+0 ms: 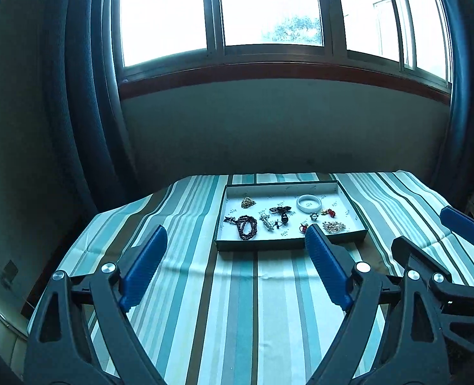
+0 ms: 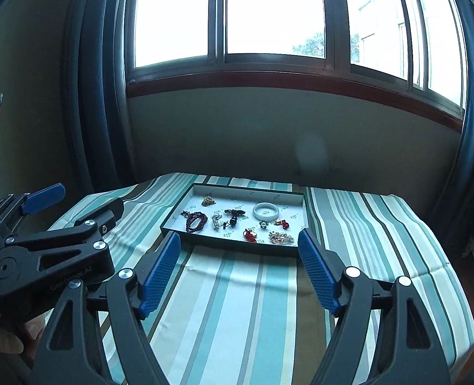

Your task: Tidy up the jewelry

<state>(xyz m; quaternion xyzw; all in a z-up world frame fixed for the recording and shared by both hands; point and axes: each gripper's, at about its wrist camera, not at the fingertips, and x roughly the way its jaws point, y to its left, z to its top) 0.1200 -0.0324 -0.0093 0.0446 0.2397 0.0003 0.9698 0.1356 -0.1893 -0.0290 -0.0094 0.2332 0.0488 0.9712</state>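
Room: bright window (image 1: 269, 9) with dark curtains (image 1: 86, 96) at both sides, a plain wall below the sill, and a bench (image 1: 230, 304) under a blue, white and brown striped cloth.
Left claw (image 1: 237, 269): blue ribbed pads spread wide, nothing between them, held above the near part of the cloth, pointed at the tray.
Right claw (image 2: 238, 271): spread wide as well, empty, just right of the left one and also aimed at the tray; its own view frames the tray's near edge between the two pads.
Hand: part of a hand (image 2: 9, 337) shows at the left claw's grip in the right view.
Tray (image 1: 262, 244): shallow, dark-rimmed, pale printed lining, lying flat on the cloth beyond both claws, towards the far side of the bench.
Dark bead string (image 1: 246, 226): coiled in the tray's near left part.
Gold piece (image 1: 248, 202): far left in the tray, apart from the beads.
Silver piece (image 1: 266, 222): just right of the bead string.
Dark pendant (image 1: 281, 210): middle of the tray, on a thin cord.
White bangle (image 1: 308, 203): flat, far right of centre.
Red pieces (image 2: 250, 235): one near the front edge, a second (image 2: 283, 223) beside the bangle; details too small to tell.
Pale beaded cluster (image 2: 281, 237): near right corner of the tray.
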